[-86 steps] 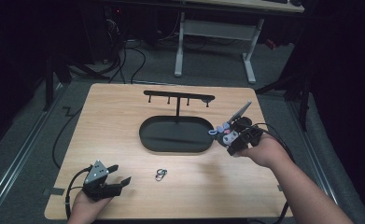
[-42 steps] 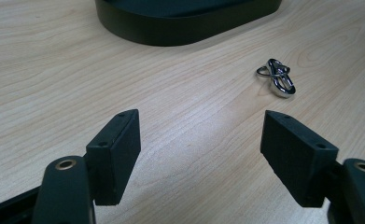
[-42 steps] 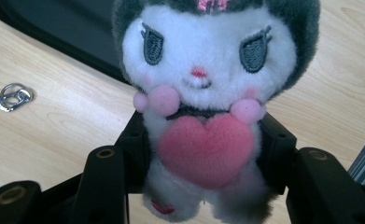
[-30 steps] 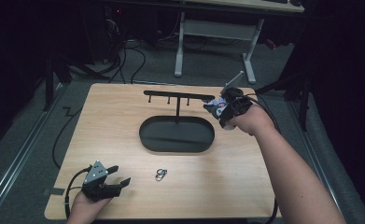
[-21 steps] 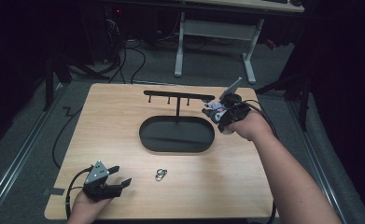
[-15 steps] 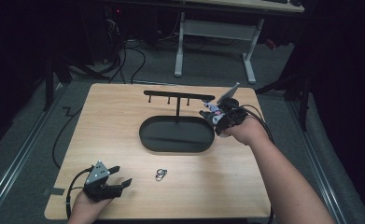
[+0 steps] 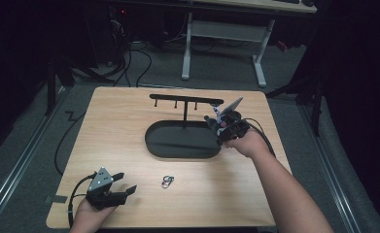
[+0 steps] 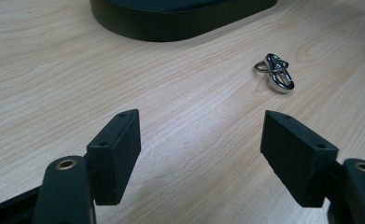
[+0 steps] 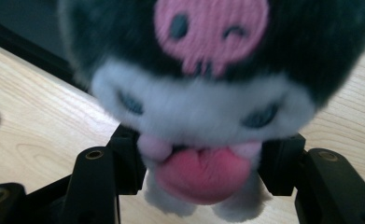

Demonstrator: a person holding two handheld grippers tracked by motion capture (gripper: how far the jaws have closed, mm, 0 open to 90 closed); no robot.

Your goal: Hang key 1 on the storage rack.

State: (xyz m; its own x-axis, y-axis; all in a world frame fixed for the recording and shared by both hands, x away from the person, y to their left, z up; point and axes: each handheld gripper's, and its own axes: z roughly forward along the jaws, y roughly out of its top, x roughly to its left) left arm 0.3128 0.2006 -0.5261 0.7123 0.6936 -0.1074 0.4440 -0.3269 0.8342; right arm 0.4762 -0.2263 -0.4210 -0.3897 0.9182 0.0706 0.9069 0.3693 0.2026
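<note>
A small plush toy (image 9: 208, 93), black and white with a pink patch and a pink heart, sits between the jaws of my right gripper (image 9: 201, 163). The pads still touch its lower body, though the jaws have just been opening. In the high view this gripper (image 7: 217, 124) hovers low at the right end of the black oval base (image 7: 178, 143), below the right tip of the hook rack (image 7: 185, 101). My left gripper (image 7: 126, 182) rests open near the table's front left. A metal key ring (image 8: 276, 74) lies ahead of its pads on the wood, also seen as the key ring (image 7: 167, 181) from above.
The wooden table (image 7: 105, 126) has bare wood left of the base and along the front. The base's dark wall (image 8: 171, 18) lies beyond the left gripper. A white-legged desk (image 7: 221, 34) and cables (image 7: 139, 53) stand on the floor behind the table.
The right hand has come down from the rack's right end toward the table beside the base, carrying the plush toy. The left gripper has stayed put.
</note>
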